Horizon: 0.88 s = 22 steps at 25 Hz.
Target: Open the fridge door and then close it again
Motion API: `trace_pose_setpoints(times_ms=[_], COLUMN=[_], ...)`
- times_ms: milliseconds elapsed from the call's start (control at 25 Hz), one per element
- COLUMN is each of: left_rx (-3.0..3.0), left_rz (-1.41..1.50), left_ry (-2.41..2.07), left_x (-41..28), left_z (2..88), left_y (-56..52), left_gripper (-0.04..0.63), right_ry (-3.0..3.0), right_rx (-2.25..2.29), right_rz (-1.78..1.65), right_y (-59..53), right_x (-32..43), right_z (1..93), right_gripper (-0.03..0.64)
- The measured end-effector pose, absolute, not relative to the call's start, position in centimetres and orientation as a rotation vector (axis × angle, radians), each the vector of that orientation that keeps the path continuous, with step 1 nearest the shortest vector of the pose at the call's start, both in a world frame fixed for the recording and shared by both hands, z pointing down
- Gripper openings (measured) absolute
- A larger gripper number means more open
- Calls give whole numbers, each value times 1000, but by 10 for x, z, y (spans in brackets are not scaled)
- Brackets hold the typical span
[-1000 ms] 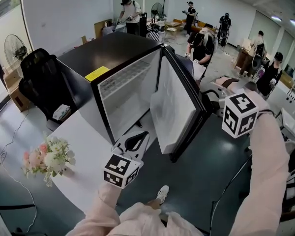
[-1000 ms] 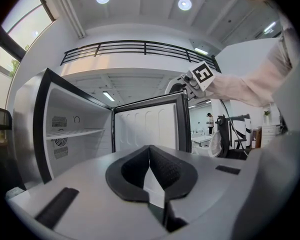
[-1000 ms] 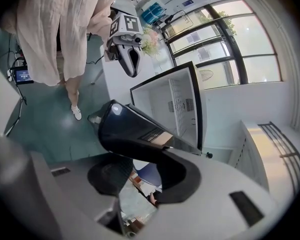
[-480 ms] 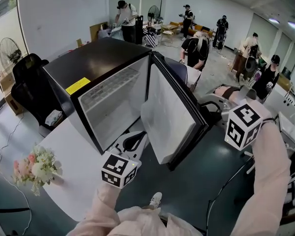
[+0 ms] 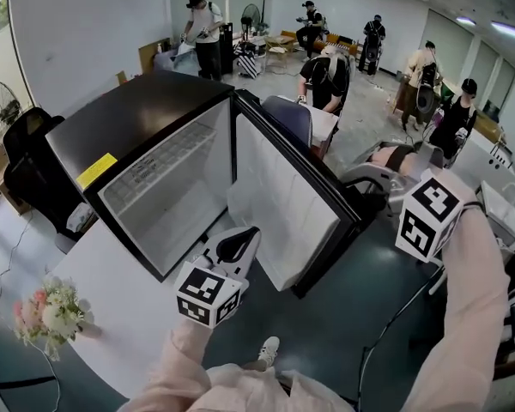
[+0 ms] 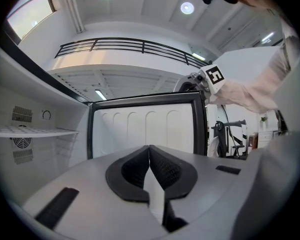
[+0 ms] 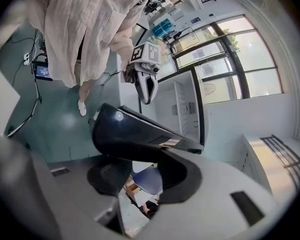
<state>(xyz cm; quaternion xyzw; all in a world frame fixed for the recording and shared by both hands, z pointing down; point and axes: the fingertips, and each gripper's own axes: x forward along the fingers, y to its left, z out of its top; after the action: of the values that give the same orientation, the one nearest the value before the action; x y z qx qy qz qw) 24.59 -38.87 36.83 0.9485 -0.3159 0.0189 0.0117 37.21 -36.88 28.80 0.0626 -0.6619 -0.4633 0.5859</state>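
Right tool (image 7: 140,157) on door (image 5: 283,197), white table (image 5: 124,316)

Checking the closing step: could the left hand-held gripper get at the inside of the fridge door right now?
Probably yes: the left hand-held gripper, jaws together and empty, points at the white inner side of the fridge door, with nothing between them.

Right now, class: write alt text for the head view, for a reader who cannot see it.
A black fridge stands on a white table, door swung open, inside empty. The right gripper clasps the door's outer edge; the left gripper hovers shut.
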Motion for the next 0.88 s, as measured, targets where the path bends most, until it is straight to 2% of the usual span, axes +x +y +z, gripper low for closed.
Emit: trace_pose_setpoints(times_ms=[880], left_rx=[2972], left_rz=[96], left_ry=[-922], left_x=[308], left_z=[377], left_y=[-426], left_gripper=[11], right_ry=[-1609], right_rx=[91], right_rz=[-1106], right_y=[-380], right_x=[411], right_z=[286], right_gripper=[156])
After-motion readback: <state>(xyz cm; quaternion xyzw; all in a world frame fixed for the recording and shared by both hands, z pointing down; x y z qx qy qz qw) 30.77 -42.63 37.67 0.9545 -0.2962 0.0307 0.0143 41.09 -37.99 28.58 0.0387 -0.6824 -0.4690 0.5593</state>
